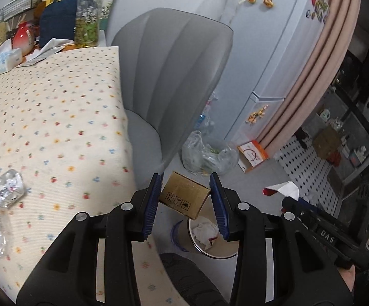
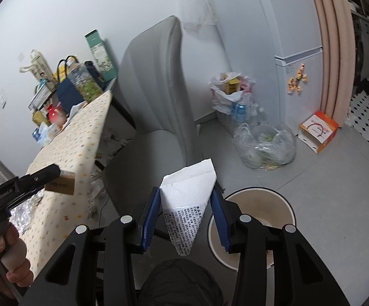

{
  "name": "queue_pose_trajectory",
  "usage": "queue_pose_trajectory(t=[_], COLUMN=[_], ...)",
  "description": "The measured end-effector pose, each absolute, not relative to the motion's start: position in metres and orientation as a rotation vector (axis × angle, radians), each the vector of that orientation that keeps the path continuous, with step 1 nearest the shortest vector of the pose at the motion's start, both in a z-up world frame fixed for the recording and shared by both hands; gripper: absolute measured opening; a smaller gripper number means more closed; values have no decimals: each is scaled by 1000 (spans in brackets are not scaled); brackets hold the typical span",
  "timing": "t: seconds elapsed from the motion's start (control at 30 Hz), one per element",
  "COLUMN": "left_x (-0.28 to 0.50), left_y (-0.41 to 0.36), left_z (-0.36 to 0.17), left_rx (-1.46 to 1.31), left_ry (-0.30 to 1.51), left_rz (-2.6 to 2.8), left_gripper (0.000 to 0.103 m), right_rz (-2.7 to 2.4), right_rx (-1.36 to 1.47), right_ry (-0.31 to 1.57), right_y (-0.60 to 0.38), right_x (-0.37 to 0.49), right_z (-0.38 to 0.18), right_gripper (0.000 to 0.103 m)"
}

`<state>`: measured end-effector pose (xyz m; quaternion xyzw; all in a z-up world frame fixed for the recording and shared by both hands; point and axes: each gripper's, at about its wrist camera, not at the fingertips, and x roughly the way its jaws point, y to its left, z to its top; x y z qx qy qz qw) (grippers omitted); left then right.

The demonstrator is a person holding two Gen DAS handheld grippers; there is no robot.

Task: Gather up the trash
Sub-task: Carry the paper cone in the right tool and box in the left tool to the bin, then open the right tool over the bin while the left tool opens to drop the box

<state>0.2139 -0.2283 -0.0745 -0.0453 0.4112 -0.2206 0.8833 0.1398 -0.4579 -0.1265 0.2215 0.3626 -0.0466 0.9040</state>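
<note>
My left gripper [image 1: 185, 199] is shut on a small brown cardboard box [image 1: 184, 194] and holds it in the air beside the table edge, just above a round trash bin [image 1: 210, 237] with crumpled paper inside. My right gripper [image 2: 187, 205] is shut on a white flattened carton with printed text [image 2: 188, 204], held left of the same bin [image 2: 253, 224]. The left gripper with its box also shows in the right wrist view [image 2: 56, 181]. Crumpled clear plastic wrappers [image 1: 7, 187] lie on the dotted tablecloth [image 1: 56, 117].
A grey chair [image 1: 169, 76] stands at the table. Clear plastic bags of trash [image 2: 266, 142] and an orange-white box [image 2: 318, 130] sit on the floor by the fridge [image 2: 294, 51]. A bottle, tissues and bags crowd the table's far end [image 1: 56, 20].
</note>
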Motion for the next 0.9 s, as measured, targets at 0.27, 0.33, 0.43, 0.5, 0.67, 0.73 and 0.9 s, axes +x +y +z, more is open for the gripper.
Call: queue_pose_trajectory(t=[0.27, 0.33, 0.43, 0.5, 0.67, 0.73, 0.9], left_x=[215, 215, 215, 215, 213, 211, 210], left_y=[-246, -253, -265, -275, -303, -314, -348], left_z=[-77, -78, -81, -83, -90, -92, -102], left_rx=[-71, -62, -52, -42, -18, -6, 28], left_ry=[872, 877, 890, 900, 924, 931, 964], left_rz=[-474, -486, -508, -524, -567, -582, -620], left_gripper=[39, 39, 39, 39, 39, 39, 39], right_rz=[-165, -168, -173, -187, -238, -257, -313], right_rx=[491, 496, 510, 510, 524, 525, 534], right_ry=[737, 741, 744, 746, 742, 732, 700], right_y=[-488, -491, -496, -501, -517, -524, -544], right_x=[146, 143, 135, 127, 108, 100, 82], right_z=[-140, -142, -144, -146, -145, -142, -138], right_gripper=[70, 71, 73, 77, 84, 86, 92])
